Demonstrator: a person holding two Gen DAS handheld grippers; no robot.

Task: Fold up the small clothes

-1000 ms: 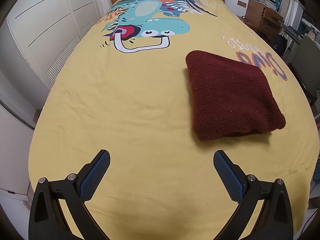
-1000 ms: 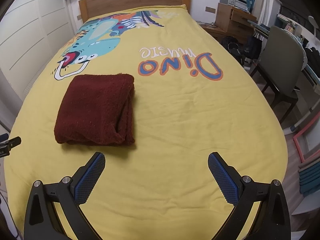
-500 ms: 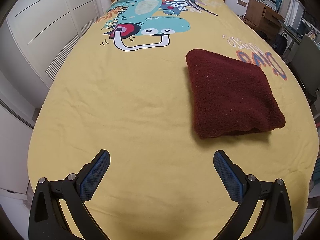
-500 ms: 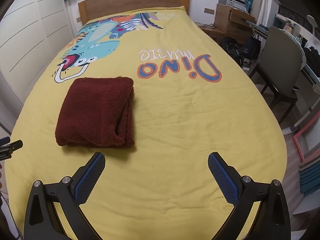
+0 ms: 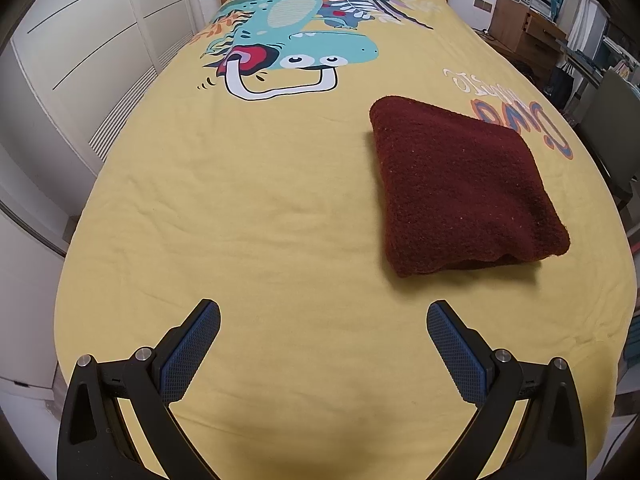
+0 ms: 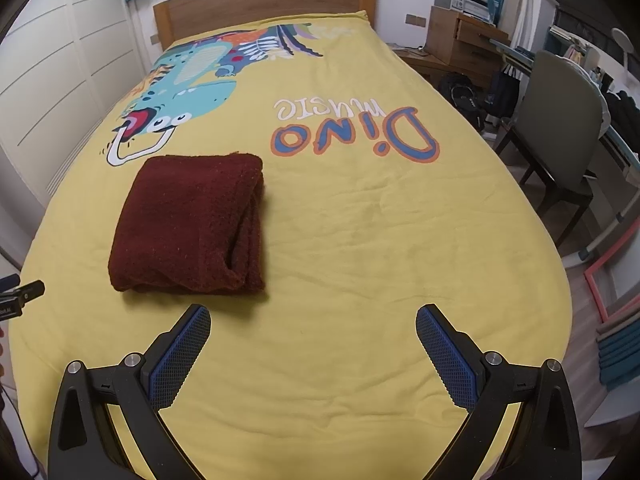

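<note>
A dark red fuzzy garment lies folded into a thick square on the yellow bedspread. In the right wrist view the garment sits left of centre, its layered open edges facing right. My left gripper is open and empty, held above the bedspread, with the garment ahead and to its right. My right gripper is open and empty, with the garment just ahead of its left finger. Neither gripper touches the garment.
The bedspread has a dinosaur print and "Dino music" lettering. A wooden headboard is at the far end. White wardrobe doors stand left. A chair, desk and drawers stand right of the bed.
Both grippers have drawn back and risen slightly, so the bed looks a little farther away. The garment lies still and both grippers stay open.
</note>
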